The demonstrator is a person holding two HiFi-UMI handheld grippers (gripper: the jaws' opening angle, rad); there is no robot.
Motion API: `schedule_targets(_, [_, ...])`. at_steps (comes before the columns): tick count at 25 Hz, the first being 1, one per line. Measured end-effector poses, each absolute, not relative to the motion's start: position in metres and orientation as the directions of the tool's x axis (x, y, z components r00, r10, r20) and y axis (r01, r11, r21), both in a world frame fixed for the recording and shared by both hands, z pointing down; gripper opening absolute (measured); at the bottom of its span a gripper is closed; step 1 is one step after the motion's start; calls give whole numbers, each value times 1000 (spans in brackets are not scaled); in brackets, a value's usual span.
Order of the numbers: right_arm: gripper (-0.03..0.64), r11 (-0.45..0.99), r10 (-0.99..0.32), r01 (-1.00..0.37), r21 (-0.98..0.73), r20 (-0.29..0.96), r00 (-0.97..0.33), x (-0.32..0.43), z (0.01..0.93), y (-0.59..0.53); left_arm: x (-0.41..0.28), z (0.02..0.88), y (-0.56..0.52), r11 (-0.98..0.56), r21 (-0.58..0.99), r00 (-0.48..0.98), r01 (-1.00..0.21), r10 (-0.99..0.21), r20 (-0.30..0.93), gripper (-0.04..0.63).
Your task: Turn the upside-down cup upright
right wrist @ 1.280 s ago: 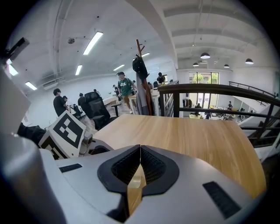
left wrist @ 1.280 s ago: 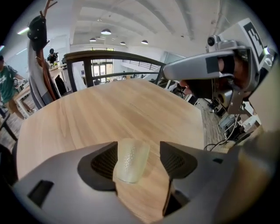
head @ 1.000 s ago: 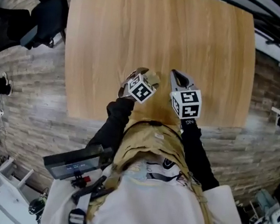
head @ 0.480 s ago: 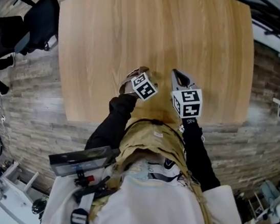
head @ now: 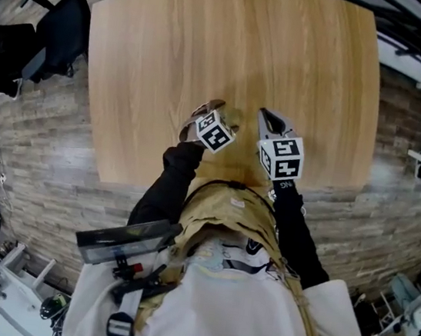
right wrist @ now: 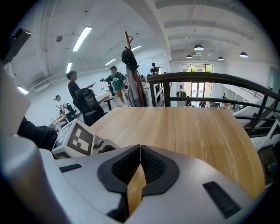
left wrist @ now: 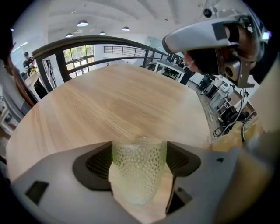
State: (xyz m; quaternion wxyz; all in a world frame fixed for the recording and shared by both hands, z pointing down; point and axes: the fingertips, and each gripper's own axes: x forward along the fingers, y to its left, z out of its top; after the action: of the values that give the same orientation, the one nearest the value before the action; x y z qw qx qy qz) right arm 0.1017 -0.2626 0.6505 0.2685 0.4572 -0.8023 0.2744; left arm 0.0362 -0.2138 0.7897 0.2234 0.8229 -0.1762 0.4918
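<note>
Left gripper (head: 211, 117) sunk slightly since a second ago, jaws opening around dimpled cup (left wrist: 139, 168), cup standing near wooden desk's (head: 236, 43) 6 o'clock edge, right gripper (right wrist: 139, 153) closed and empty at its 3 o'clock, plank floor (head: 51, 141), black chair (head: 63, 26) at 10 o'clock.

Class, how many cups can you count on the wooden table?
1. The cup is by the table's near edge, between the left gripper's opening jaws; none seems hidden.

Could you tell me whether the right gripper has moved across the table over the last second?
No, not visibly: the right gripper sits just as far from the table's near right corner as before.
</note>
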Motion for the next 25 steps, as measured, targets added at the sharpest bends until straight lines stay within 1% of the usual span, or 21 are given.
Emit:
schedule_targets(4, [21,441,-597,-877,-191,667,-446,96,644,-264,25,767,-234,-816,151,491,-557,-177,853,360])
schedule_targets(9, [21,451,-598,-874,-183,664,-448,89,641,-260,6,759,-237,-790,130,503,-599,-245,829,360])
schedule_targets(13, [21,458,-601,-870,-182,658,-454,86,638,-256,-5,758,-230,-767,127,491,-629,-266,829,360])
schedule_targets(19, [21,466,-600,-867,-178,657,-457,76,635,-248,-25,766,-216,-745,130,467,-654,-263,844,360])
schedule_targets(25, [21,471,-609,-866,-168,648,-457,71,630,-242,-25,764,-216,-735,124,465,-667,-279,840,359])
